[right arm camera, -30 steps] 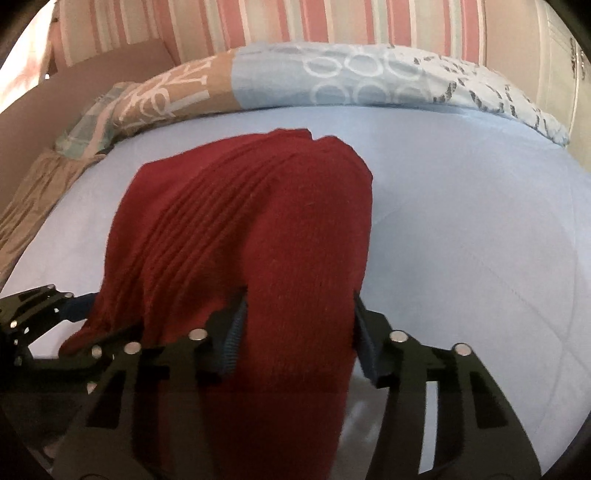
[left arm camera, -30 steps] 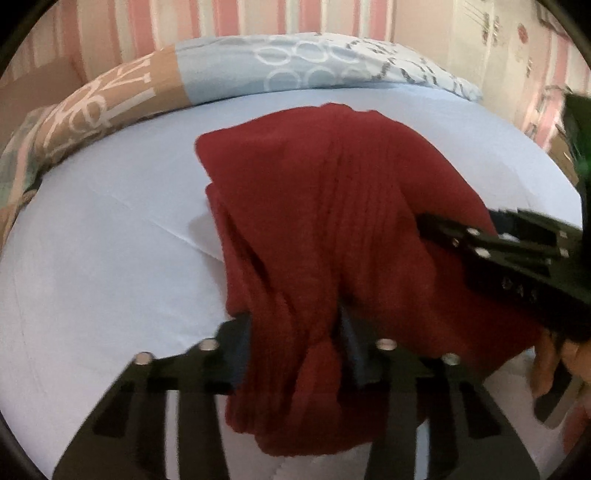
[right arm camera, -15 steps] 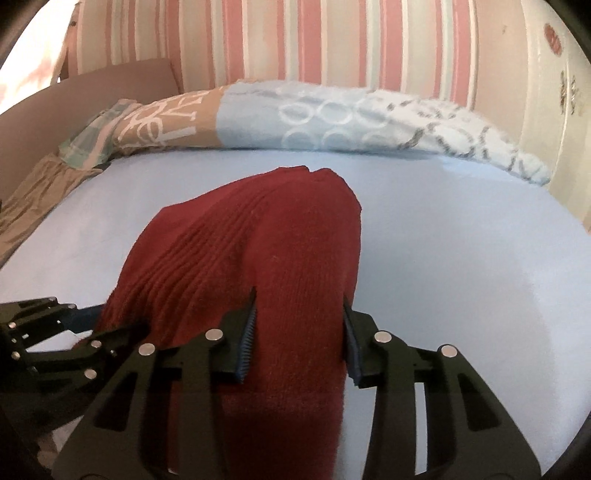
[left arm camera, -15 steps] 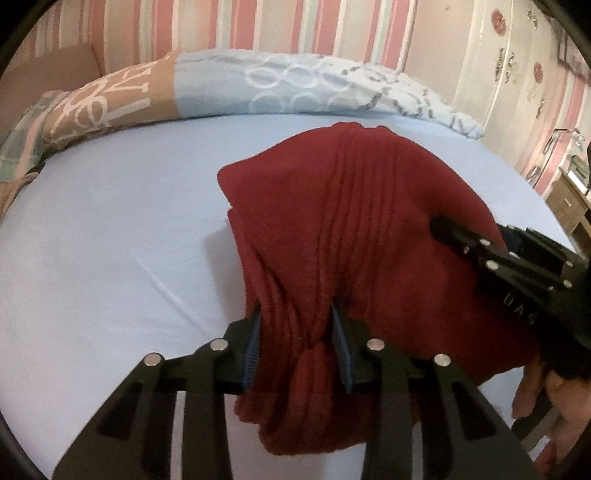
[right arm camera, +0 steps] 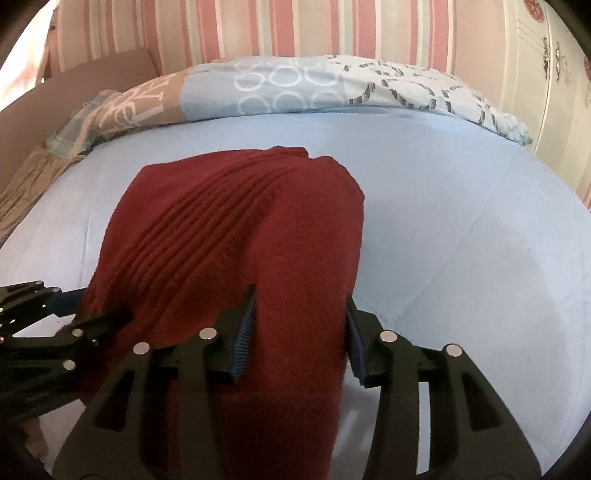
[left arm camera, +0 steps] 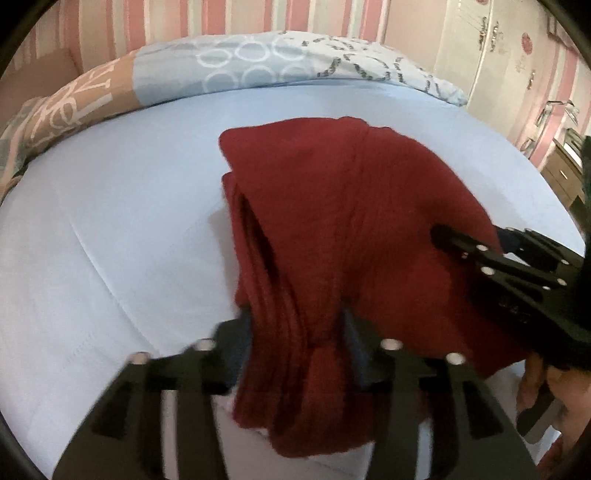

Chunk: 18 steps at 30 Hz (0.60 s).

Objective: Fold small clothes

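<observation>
A dark red ribbed knit garment [left arm camera: 332, 206] lies folded over on a pale blue bed sheet [left arm camera: 110, 229]; it also shows in the right wrist view [right arm camera: 236, 229]. My left gripper [left arm camera: 295, 343] is shut on its near left edge, bunched between the pads. My right gripper [right arm camera: 299, 332] is shut on its near right edge. The right gripper also shows at the right of the left wrist view [left arm camera: 517, 269], and the left gripper at the lower left of the right wrist view [right arm camera: 48, 332]. The garment's near end hangs lifted off the sheet.
A patterned blue and tan pillow [right arm camera: 295, 88] lies along the far side of the bed. A striped pink wall [right arm camera: 258, 26] stands behind. A white wardrobe [left arm camera: 491, 48] and a wooden bedside unit [left arm camera: 561, 173] are at the right.
Both grippers have closed tighter on the garment's near edge over the last second and have lifted it, with small shifts in view.
</observation>
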Each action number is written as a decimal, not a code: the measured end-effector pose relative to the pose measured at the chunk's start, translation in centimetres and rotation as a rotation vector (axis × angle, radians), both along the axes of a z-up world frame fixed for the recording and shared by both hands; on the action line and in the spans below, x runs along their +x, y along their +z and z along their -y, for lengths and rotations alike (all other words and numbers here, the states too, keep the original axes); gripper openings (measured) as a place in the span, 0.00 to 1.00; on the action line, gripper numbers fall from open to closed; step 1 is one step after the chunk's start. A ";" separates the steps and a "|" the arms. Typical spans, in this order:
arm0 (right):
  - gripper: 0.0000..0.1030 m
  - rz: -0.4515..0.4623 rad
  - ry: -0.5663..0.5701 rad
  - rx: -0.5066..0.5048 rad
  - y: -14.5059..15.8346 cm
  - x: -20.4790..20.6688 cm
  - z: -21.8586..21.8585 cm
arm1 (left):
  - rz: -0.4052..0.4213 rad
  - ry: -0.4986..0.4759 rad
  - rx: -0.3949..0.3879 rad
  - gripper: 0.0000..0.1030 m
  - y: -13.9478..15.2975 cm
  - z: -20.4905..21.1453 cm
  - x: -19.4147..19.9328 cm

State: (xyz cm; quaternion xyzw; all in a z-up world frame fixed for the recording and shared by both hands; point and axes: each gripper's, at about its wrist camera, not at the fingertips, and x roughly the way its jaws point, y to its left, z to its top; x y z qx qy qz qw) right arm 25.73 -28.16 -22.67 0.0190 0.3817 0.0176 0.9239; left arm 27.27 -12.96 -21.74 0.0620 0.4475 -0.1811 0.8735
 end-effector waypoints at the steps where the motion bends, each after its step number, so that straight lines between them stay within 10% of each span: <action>1: 0.49 -0.004 0.002 0.007 0.0 0.0 0.0 | 0.005 0.012 0.011 0.69 -0.1 -0.3 0.0; 11: 0.88 0.103 -0.004 0.013 5.8 -4.5 -0.3 | 0.039 0.028 0.048 0.86 2.4 -1.7 -1.3; 18: 0.82 -0.013 -0.122 -0.081 1.6 -6.8 -0.2 | 0.015 0.095 0.028 0.90 1.1 -3.7 -2.2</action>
